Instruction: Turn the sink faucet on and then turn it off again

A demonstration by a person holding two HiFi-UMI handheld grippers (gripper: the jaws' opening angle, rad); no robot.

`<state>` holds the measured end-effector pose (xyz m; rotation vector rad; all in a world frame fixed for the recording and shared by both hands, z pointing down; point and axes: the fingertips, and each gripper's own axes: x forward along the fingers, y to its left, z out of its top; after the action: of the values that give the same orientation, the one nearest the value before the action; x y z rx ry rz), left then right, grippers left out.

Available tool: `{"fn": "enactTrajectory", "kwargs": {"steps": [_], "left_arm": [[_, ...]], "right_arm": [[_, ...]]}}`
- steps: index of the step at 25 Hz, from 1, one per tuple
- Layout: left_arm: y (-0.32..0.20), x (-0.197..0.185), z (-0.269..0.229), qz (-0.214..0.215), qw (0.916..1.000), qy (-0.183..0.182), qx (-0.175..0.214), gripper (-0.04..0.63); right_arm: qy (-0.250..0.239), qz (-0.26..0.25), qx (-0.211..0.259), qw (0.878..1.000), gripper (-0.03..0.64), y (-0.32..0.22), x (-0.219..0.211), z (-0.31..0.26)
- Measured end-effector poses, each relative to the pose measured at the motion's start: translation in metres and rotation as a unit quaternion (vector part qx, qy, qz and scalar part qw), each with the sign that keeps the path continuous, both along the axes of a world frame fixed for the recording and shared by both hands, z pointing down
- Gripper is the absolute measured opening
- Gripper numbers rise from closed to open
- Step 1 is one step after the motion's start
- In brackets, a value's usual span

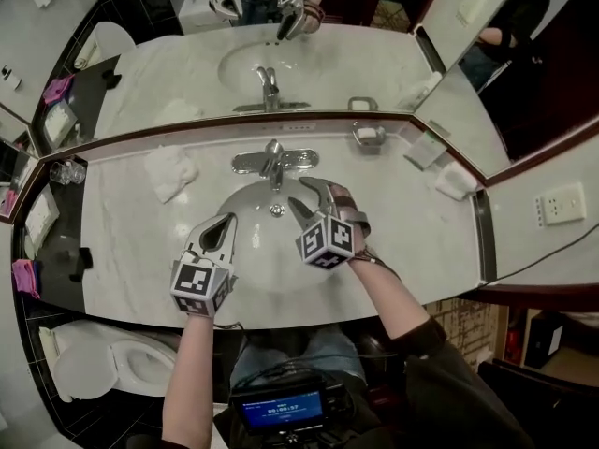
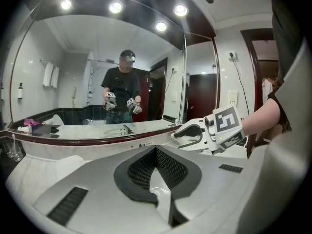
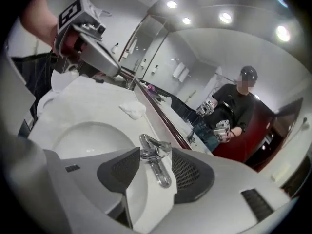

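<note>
One chrome faucet (image 1: 273,162), oval white basin (image 1: 255,251), veined marble counter (image 1: 421,241)

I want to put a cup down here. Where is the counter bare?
Bare counter lies left of the basin, before the cloth, and right of it, before the soap dish. Around the faucet it is crowded by the right gripper.

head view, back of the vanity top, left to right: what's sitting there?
clear glass → white cloth → faucet → soap dish
</note>
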<state>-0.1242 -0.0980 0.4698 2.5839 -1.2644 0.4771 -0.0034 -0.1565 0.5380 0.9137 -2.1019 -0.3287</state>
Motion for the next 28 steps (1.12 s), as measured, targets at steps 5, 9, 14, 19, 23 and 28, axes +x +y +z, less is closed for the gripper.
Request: {"fn": "enactTrajectory", "kwargs": {"steps": [5,9,14,19,23,28], "left_arm": [[-0.009,0.005,0.008,-0.017,0.9998,0.009,0.004,0.000],[-0.011,0.003,0.017,-0.030,0.9995,0.014,0.000,0.000],[-0.014,-0.009,0.031,-0.032,0.9995,0.007,0.001,0.000],[-0.013,-0.015,0.037,-0.045,0.9988,0.016,-0.005,0.000],[-0.015,-0.017,0.044,-0.055,0.9982,0.020,-0.011,0.000],[-0.017,-0.023,0.053,-0.061,0.9977,0.021,-0.017,0.000]], "right_arm": [[0.111,-0.084,0.067,0.988,0.230,-0.037,-0.025,0.023],[0.162,-0.129,0.089,0.974,0.230,-0.057,-0.039,0.049],[0.187,-0.156,0.098,0.965,0.230,-0.076,-0.051,0.073],[0.200,-0.175,0.112,0.957,0.230,-0.089,-0.064,0.084],[0.211,-0.191,0.111,0.952,0.184,-0.094,-0.070,0.098],[0.200,-0.188,0.150,0.950,0.088,-0.097,-0.077,0.091]]}}
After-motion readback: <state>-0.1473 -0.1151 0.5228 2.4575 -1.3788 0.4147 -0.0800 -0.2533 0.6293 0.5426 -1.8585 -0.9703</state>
